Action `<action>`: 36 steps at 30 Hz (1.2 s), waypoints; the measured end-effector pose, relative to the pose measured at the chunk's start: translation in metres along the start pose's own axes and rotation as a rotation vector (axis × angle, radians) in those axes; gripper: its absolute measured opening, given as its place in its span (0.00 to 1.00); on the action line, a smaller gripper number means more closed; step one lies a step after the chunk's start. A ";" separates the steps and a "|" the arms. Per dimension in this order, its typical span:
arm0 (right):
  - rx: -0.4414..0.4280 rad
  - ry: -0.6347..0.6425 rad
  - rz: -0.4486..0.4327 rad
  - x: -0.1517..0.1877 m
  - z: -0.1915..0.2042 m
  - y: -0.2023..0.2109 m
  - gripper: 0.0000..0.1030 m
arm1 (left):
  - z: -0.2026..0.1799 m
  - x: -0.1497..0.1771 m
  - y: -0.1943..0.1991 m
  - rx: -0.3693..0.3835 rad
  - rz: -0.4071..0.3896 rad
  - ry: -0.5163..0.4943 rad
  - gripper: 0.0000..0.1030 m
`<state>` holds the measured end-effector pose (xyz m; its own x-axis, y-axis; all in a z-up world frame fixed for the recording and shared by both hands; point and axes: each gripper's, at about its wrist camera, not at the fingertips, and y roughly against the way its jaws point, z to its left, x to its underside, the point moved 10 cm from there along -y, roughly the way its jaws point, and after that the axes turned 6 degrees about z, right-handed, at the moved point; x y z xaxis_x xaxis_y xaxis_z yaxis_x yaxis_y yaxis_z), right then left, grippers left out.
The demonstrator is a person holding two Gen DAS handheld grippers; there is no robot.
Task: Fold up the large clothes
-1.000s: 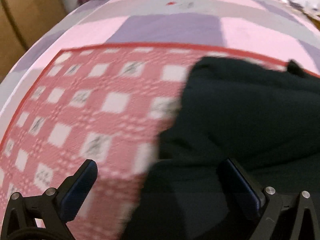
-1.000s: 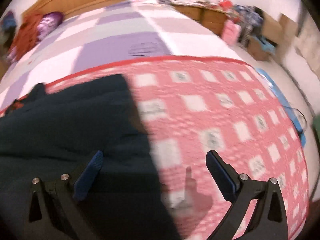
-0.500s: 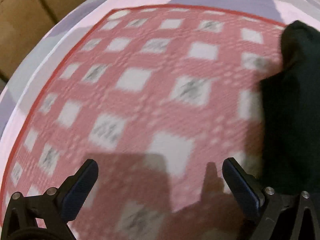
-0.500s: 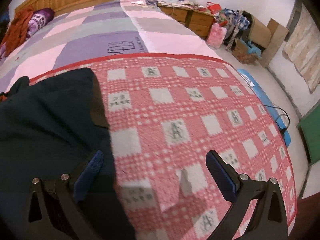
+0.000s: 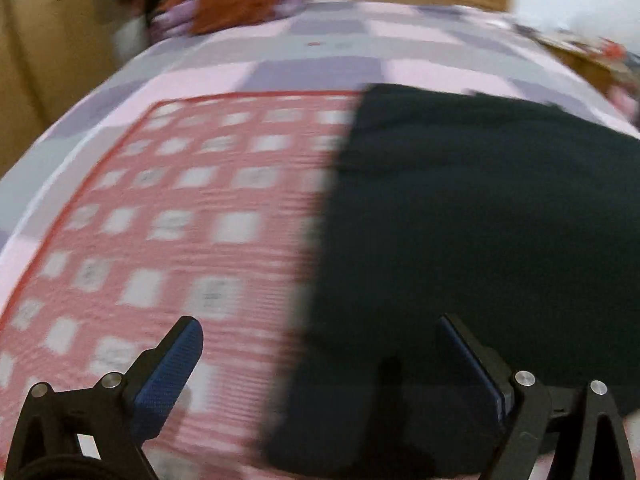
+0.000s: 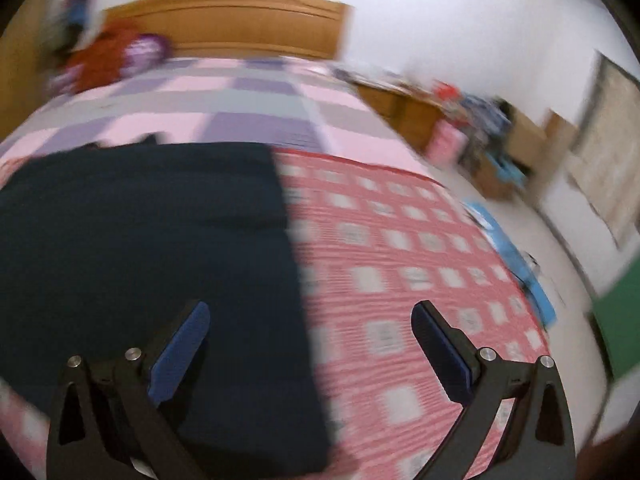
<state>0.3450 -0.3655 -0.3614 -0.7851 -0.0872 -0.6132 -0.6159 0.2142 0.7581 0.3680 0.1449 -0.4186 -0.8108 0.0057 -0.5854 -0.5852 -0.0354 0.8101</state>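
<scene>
A dark, nearly black garment (image 5: 480,220) lies flat, folded into a broad block, on a pink checked blanket (image 5: 180,220). My left gripper (image 5: 318,326) hovers above the garment's left edge. Its jaws are closing slightly but stand wide, with the edge only beneath them and nothing pinched. In the right wrist view the garment (image 6: 140,240) fills the left half, and the blanket (image 6: 400,260) lies to its right. My right gripper (image 6: 312,312) hangs open over the garment's right edge, and the fingers (image 6: 180,344) grip nothing. Both views are blurred by motion.
The blanket lies on a bed with a purple and pink patchwork cover (image 5: 320,68). A wooden headboard (image 6: 240,16) stands at the far end, with a red and purple pile (image 6: 120,60) beside it. A cluttered low wooden cabinet (image 6: 400,108) and the floor are to the right.
Both grippers have drawn back and risen, so more of the bed and room shows. The left view swung from bare blanket back over the garment's left edge. The left jaws narrowed slightly.
</scene>
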 end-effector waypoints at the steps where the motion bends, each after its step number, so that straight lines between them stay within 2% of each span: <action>1: -0.037 0.024 -0.005 0.003 0.020 0.007 0.99 | -0.017 0.004 -0.004 0.012 0.009 -0.039 0.94; 4: -0.163 0.116 0.011 0.016 0.089 0.018 0.99 | -0.029 0.019 -0.033 -0.012 0.092 -0.079 0.94; 7: -0.184 0.191 0.077 0.037 0.121 0.002 0.99 | 0.005 0.033 -0.051 -0.052 0.132 -0.006 1.00; 9: -0.158 0.166 0.143 0.052 0.103 -0.019 1.00 | 0.037 0.040 -0.054 -0.085 0.162 0.072 1.00; 10: -0.146 0.131 0.147 0.055 0.087 -0.023 1.00 | 0.055 0.045 -0.053 -0.110 0.176 0.105 1.00; 12: -0.077 0.041 0.168 0.063 0.038 -0.030 1.00 | 0.075 0.051 -0.049 -0.117 0.186 0.131 1.00; 16: 0.026 -0.060 0.222 0.081 -0.032 -0.024 1.00 | 0.082 0.054 -0.036 -0.147 0.182 0.099 0.99; 19: 0.037 -0.083 0.227 0.092 -0.056 -0.011 1.00 | 0.075 0.056 -0.027 -0.089 0.172 0.136 0.97; 22: -0.006 -0.087 0.228 0.102 -0.058 -0.002 1.00 | 0.053 0.053 -0.019 -0.004 0.150 0.128 0.97; 24: -0.056 -0.095 0.220 0.105 -0.050 0.003 1.00 | 0.040 0.051 -0.025 0.025 0.159 0.108 0.97; 30: -0.166 -0.090 0.210 0.095 -0.026 -0.007 1.00 | 0.020 0.037 -0.054 0.071 0.206 0.056 0.97; 33: -0.220 -0.040 0.193 0.086 -0.019 -0.014 1.00 | 0.010 0.034 -0.066 0.100 0.234 0.023 0.98; 36: -0.249 0.003 0.213 0.081 -0.016 -0.028 1.00 | 0.001 0.031 -0.076 0.108 0.254 -0.008 0.98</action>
<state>0.2979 -0.3944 -0.4287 -0.8981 -0.0693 -0.4343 -0.4343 -0.0170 0.9006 0.3876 0.1492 -0.4985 -0.9314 0.0186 -0.3635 -0.3615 0.0698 0.9298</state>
